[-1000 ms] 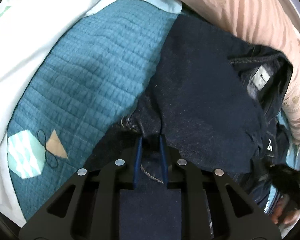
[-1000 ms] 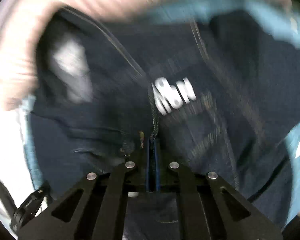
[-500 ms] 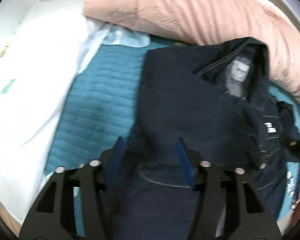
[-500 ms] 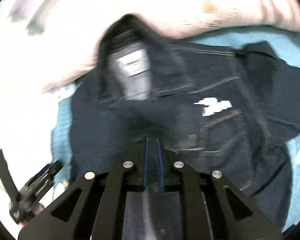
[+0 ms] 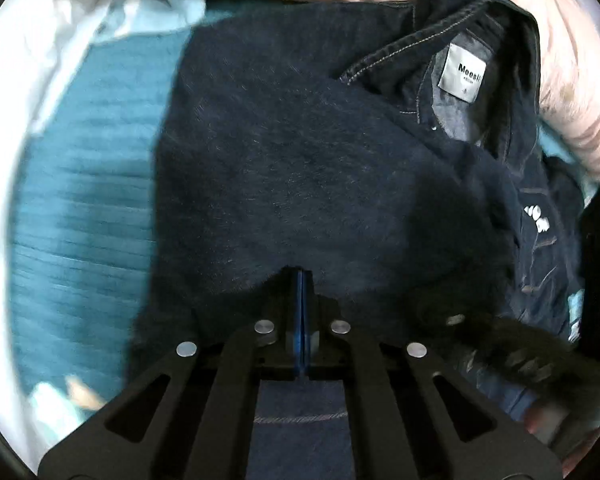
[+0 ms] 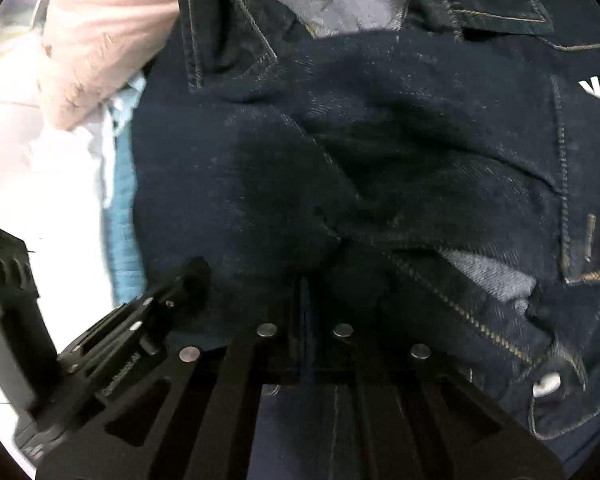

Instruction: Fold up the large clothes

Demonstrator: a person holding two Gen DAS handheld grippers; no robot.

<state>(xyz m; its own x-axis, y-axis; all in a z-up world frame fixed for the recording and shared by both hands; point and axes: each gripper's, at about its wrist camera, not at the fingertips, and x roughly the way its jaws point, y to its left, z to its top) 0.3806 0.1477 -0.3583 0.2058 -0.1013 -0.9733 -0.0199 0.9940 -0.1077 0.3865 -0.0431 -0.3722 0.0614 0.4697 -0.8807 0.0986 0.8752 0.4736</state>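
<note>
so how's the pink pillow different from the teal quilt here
The pink pillow is puffy and rounded with fine ribbed stripes; the teal quilt lies flat with stitched rows. The pillow sits at the far side, behind the collar of the dark denim jacket; the quilt lies beneath the jacket and shows along its left side. Both are soft bedding bordering the jacket.

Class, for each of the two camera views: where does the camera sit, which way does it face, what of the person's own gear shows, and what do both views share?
Left wrist view: sits on the left tongs, facing steeply down at the folded denim jacket on a teal quilt; shut tongs show.
Right wrist view: sits on the right tongs, facing down at the jacket's collar; shut tongs show, with the left tongs at lower left.
Shared: jacket, pink pillow.
</note>
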